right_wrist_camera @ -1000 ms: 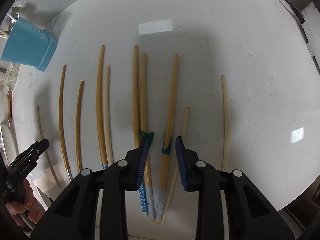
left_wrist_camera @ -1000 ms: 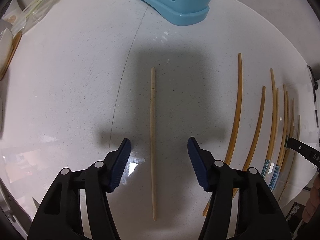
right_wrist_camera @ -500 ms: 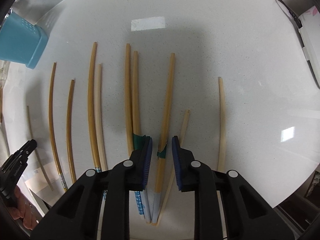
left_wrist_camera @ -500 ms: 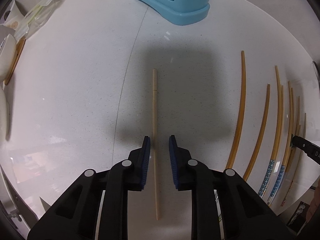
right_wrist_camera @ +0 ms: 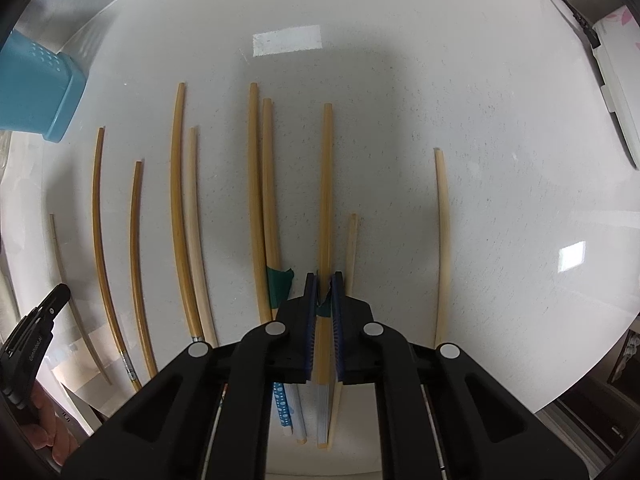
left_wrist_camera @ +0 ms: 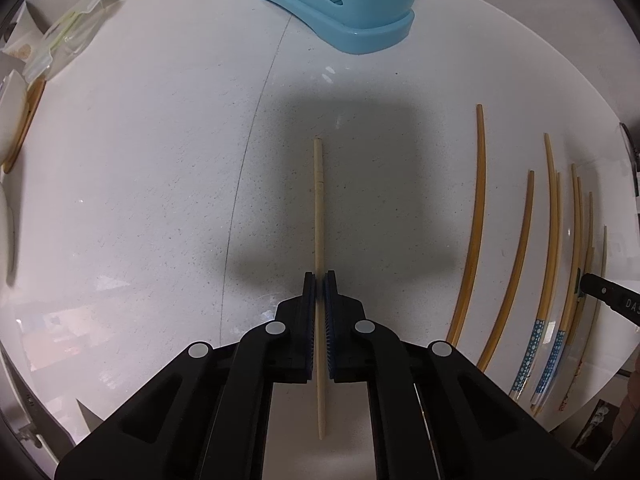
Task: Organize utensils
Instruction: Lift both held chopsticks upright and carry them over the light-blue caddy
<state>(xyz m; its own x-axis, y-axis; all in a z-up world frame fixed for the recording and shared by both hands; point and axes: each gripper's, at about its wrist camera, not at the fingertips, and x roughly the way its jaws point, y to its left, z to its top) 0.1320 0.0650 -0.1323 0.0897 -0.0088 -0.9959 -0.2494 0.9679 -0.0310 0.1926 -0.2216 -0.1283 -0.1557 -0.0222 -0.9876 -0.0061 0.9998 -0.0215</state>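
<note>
On the white table a single pale chopstick (left_wrist_camera: 319, 216) lies apart from the rest, and my left gripper (left_wrist_camera: 319, 280) points down, shut on its lower half. My right gripper (right_wrist_camera: 324, 280) is shut on a golden chopstick (right_wrist_camera: 326, 184) that has green tape on it. That chopstick lies in a row of several chopsticks (right_wrist_camera: 176, 200), some with blue dotted ends (right_wrist_camera: 282, 408). The same row (left_wrist_camera: 476, 220) shows at the right of the left wrist view. A light blue slotted basket (left_wrist_camera: 336, 4) stands at the far side of the table and also shows as the basket (right_wrist_camera: 36, 88) at the right wrist view's left edge.
Another pale chopstick (right_wrist_camera: 442, 240) lies alone to the right of the row. A white box (right_wrist_camera: 616, 64) sits at the table's far right edge. Plastic-wrapped items (left_wrist_camera: 60, 40) and plates (left_wrist_camera: 12, 128) crowd the left edge. A person's hand (right_wrist_camera: 44, 420) shows at the lower left.
Both grippers' jaws came together: the left onto the lone pale chopstick, the right onto the taped golden chopstick. The right gripper shifted slightly along the row.
</note>
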